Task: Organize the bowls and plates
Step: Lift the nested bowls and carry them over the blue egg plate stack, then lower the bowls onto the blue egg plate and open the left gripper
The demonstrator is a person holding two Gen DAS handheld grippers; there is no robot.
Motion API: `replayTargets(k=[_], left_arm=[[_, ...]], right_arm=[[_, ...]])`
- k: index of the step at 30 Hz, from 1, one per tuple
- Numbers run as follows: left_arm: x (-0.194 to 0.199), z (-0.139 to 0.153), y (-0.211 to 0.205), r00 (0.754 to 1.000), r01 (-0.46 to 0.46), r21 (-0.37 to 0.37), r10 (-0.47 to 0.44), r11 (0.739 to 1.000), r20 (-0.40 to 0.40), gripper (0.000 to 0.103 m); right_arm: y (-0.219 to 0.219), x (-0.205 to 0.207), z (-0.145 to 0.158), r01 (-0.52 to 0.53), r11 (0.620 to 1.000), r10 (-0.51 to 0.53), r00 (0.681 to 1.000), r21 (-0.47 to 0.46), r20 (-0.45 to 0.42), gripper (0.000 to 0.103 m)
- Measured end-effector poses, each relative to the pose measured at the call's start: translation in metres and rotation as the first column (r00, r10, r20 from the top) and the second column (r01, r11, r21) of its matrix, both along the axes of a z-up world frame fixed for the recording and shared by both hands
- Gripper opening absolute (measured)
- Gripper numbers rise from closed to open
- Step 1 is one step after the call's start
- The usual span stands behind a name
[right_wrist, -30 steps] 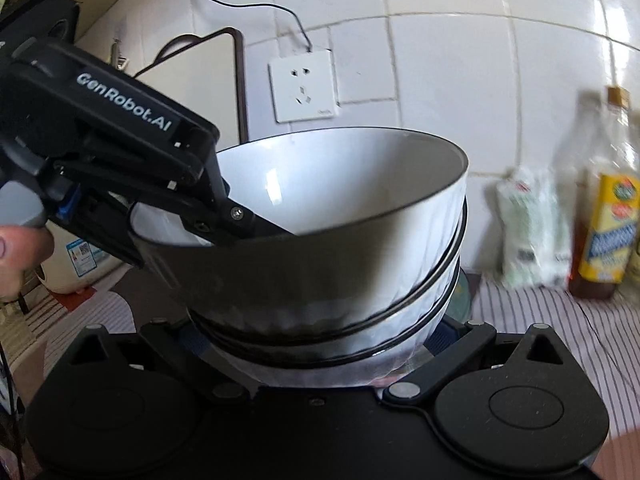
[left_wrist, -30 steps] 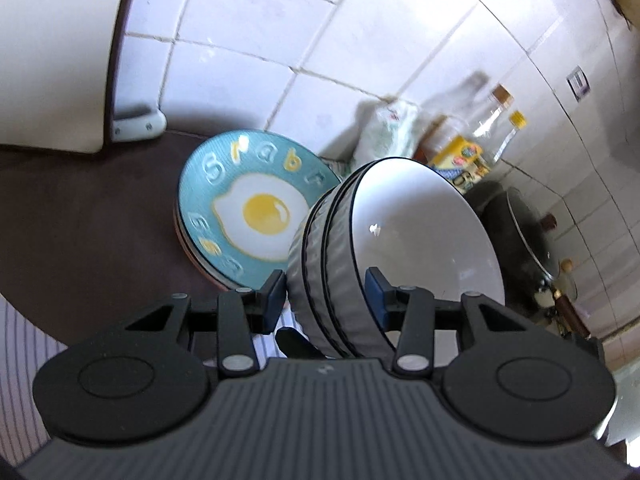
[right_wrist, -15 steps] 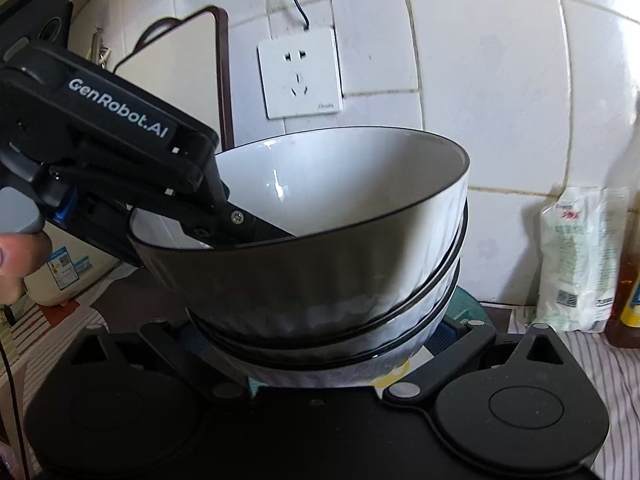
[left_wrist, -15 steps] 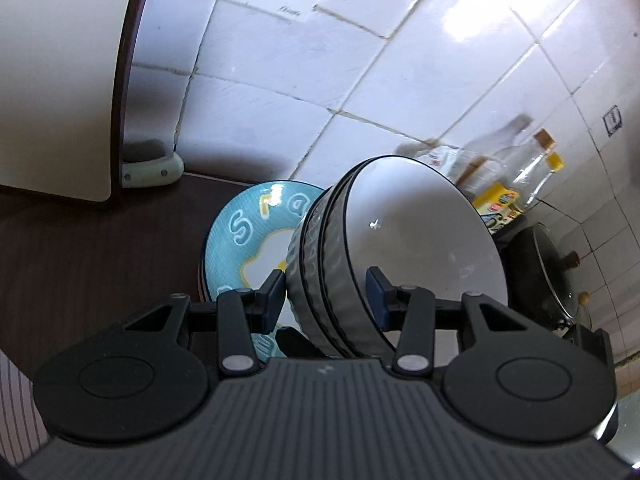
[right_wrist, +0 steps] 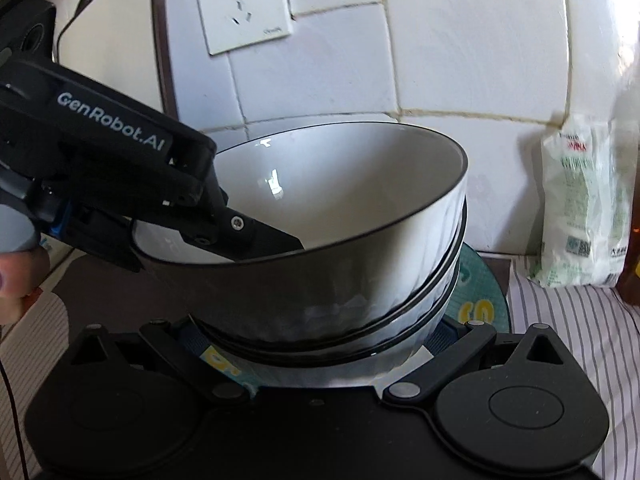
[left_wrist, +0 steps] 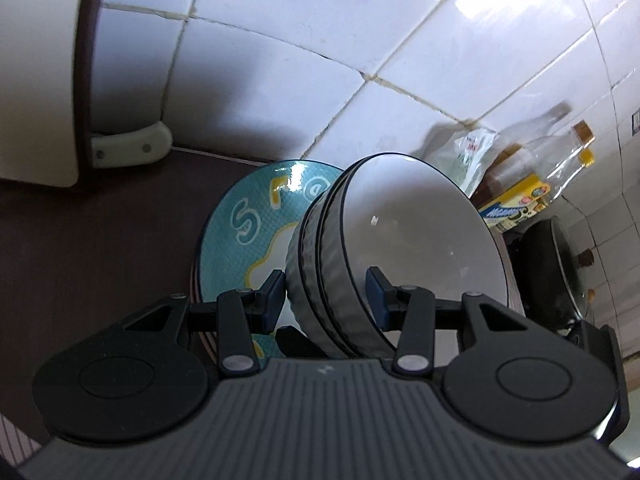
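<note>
1. Nearest to me, the left gripper [left_wrist: 326,294] is clamped on the near wall of the stack of bowls [left_wrist: 396,248] — one pad outside the ribbed side at nine o'clock, the other inside the top bowl at three o'clock.
2. The right gripper [right_wrist: 316,344] reaches in low around the foot of the same stack, a finger at either side of the base. Its pads are hidden under the bowls, so I cannot tell whether they press.
3. The stack seems to be carried between the two tools, tilted, and hangs just over the teal plate [left_wrist: 244,220], whose egg pattern peeks out at ten o'clock of the bowls.
4. I'd judge the step is setting the bowls onto the plates — what comes next calls for levelling the stack and lowering it gently, centred, before either grip lets go.
5. Farther off, at one o'clock, a white packet [right_wrist: 584,204] leans on the tiled wall [left_wrist: 360,40].
</note>
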State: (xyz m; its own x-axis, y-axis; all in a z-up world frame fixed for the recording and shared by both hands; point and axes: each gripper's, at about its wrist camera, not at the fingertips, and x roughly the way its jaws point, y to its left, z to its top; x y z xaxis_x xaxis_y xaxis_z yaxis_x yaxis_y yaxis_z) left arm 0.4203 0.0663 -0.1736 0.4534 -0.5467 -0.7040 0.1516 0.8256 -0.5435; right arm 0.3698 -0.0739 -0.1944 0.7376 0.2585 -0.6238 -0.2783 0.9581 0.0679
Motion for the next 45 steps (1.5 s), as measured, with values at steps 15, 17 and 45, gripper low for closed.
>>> replayTargets(k=[15, 17, 45], left_arm=[[0.004, -0.020, 0.009, 0.996, -0.078, -0.033, 0.077, 0.996, -0.036, 0.041], [0.002, -0.021, 0.009, 0.994, -0.106, -0.035, 0.104, 0.994, -0.039, 0.040], [-0.083, 0.061, 0.007, 0.969, -0.180, 0.107, 0.157, 0.978, 0.192, 0.038]], right_arm=[[0.014, 0.006, -0.016, 0.024, 0.999, -0.025, 0.999, -0.044, -0.021, 0.103], [0.014, 0.009, -0.018, 0.001, 0.998, -0.004, 0.998, -0.059, -0.063, 0.103], [0.002, -0.104, 0.036, 0.137, 0.987, -0.138, 0.990, -0.085, -0.009, 0.103]])
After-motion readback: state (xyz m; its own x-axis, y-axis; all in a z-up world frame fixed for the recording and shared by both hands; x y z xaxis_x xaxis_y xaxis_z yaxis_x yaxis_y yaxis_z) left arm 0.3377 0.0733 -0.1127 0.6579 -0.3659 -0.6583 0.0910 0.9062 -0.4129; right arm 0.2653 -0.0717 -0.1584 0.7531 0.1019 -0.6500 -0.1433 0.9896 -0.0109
